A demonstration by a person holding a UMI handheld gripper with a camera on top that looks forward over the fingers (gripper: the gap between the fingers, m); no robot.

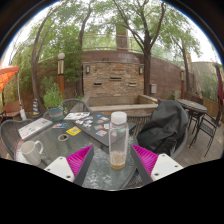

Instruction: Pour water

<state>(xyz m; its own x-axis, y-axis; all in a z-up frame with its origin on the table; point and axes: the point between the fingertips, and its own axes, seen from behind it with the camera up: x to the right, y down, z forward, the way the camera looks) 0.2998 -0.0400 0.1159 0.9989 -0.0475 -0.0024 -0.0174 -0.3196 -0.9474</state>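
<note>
Holding: gripper (112, 158) fingers spread, pink pads either side of the bottle, gaps visible, no pinch yet.
Bottle: clear bottle (119, 139), white cap, stands upright between the fingers at 12 o'clock on the glass table (40, 150).
Beyond: papers (88, 124) at 11 o'clock.
Risk: closing off-centre could likely tip the bottle; a light grip may slip on tilting.

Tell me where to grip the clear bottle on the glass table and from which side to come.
Grip the bottle around its straight mid-body, below the white cap, coming in level from the gripper's side. It stands upright on the glass table, already between the open fingers, and its round sides suit the pads.
</note>
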